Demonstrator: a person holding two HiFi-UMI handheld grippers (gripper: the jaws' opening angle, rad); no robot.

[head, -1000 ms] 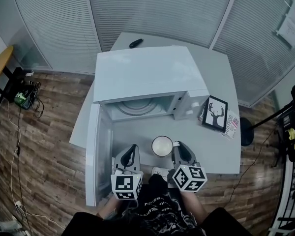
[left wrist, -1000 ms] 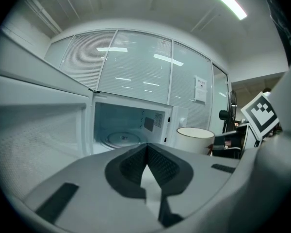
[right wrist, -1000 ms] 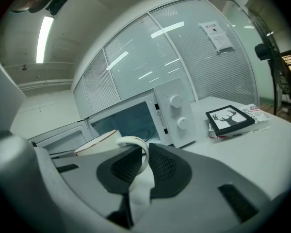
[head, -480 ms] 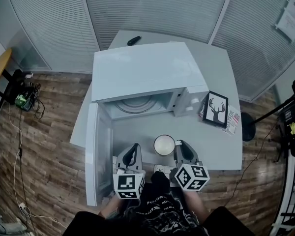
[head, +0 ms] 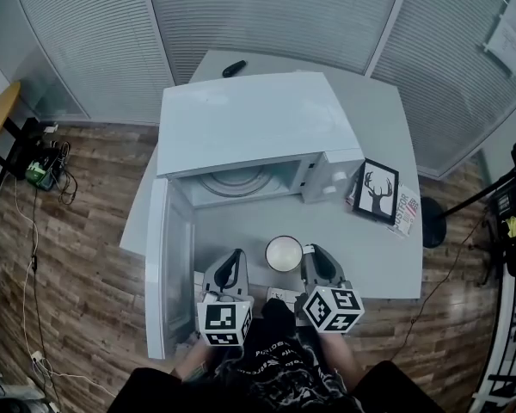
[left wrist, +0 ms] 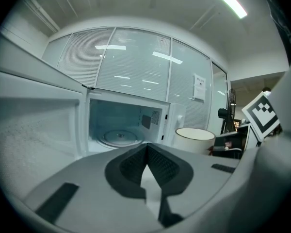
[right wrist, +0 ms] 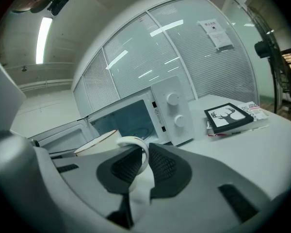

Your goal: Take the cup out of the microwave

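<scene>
The white cup [head: 284, 254] stands on the grey table [head: 374, 261] in front of the open microwave [head: 249, 127]. My right gripper [head: 314, 255] sits just right of the cup. In the right gripper view, my right gripper [right wrist: 143, 152] is shut on the cup's handle [right wrist: 136, 143]. My left gripper [head: 232, 261] sits left of the cup, apart from it. In the left gripper view, my left gripper [left wrist: 146, 147] is shut with nothing between its pads. The cup [left wrist: 194, 139] shows to its right. The microwave's glass turntable [left wrist: 119, 136] is bare.
The microwave door [head: 161, 274] hangs open to the left, beside my left gripper. A framed deer picture [head: 378, 193] lies on a magazine [head: 406, 215] at the right. A black remote [head: 234, 69] lies behind the microwave. Cables [head: 41, 172] lie on the wooden floor.
</scene>
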